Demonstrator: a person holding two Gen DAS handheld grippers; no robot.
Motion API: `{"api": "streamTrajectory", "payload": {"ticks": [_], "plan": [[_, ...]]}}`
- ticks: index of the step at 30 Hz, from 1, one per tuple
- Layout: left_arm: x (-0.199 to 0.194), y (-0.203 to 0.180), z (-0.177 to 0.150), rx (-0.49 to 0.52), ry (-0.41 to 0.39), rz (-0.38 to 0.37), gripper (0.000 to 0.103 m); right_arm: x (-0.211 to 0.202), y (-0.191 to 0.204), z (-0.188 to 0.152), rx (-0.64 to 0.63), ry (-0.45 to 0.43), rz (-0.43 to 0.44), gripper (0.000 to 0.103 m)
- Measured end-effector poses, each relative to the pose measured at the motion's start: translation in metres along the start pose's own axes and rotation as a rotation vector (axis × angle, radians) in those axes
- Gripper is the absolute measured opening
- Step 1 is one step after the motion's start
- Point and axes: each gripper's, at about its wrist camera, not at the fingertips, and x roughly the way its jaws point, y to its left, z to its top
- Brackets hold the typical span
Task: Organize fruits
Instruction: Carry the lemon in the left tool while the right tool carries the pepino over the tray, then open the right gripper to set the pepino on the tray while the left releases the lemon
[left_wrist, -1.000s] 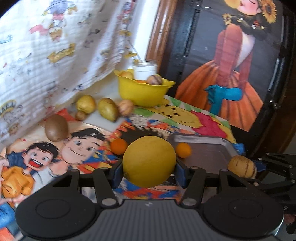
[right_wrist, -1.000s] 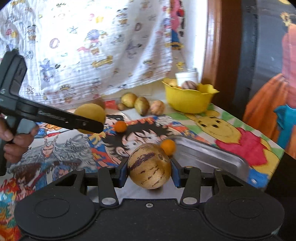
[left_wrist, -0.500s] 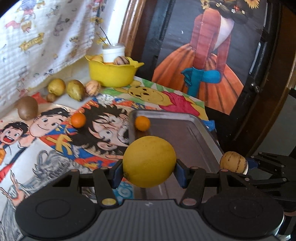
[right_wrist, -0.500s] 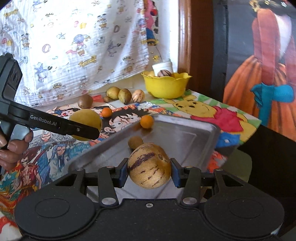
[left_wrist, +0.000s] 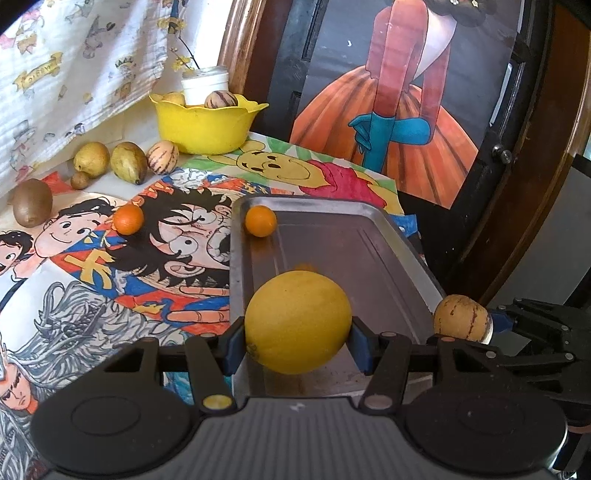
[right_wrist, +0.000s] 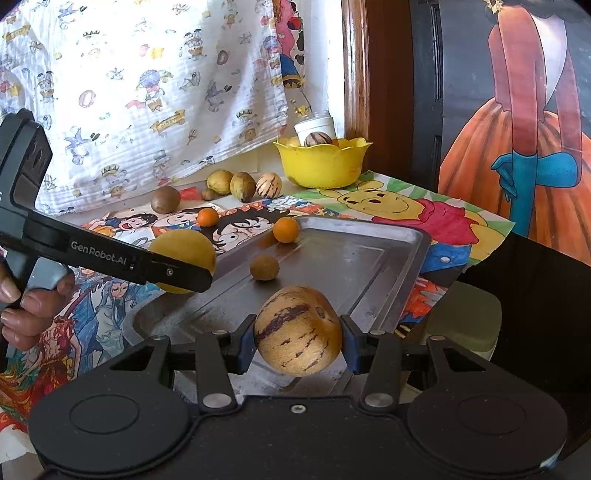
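My left gripper (left_wrist: 297, 338) is shut on a round yellow fruit (left_wrist: 297, 321) and holds it over the near left part of the metal tray (left_wrist: 369, 258). My right gripper (right_wrist: 297, 345) is shut on a tan striped melon (right_wrist: 297, 330) above the tray's near end (right_wrist: 369, 266). The left gripper with the yellow fruit (right_wrist: 184, 254) shows in the right wrist view at the tray's left rim. An orange (left_wrist: 260, 220) and a small brown fruit (right_wrist: 264, 267) lie in the tray. Another orange (left_wrist: 128, 219) lies on the cloth.
A yellow bowl (left_wrist: 207, 123) with fruit and a white jar stands at the back. A kiwi (left_wrist: 32, 202), pears (left_wrist: 91, 158) and a striped melon (left_wrist: 162, 157) lie along the curtain. The table's right edge drops off beside the tray.
Both grippers have moved closer to and over the tray with their fruits still held. The tray now fills more of both views.
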Motion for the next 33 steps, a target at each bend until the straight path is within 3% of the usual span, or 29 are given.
{"api": "streamTrajectory", "payload": {"ticks": [15, 33], "plan": [[0.005, -0.001, -0.004, 0.002, -0.002, -0.007, 0.061, 0.007, 0.017, -0.004, -0.016, 0.006, 0.036, 0.048], [0.011, -0.003, -0.011, -0.017, 0.005, -0.03, 0.062, 0.005, 0.023, -0.012, -0.036, 0.012, 0.02, 0.049]]}}
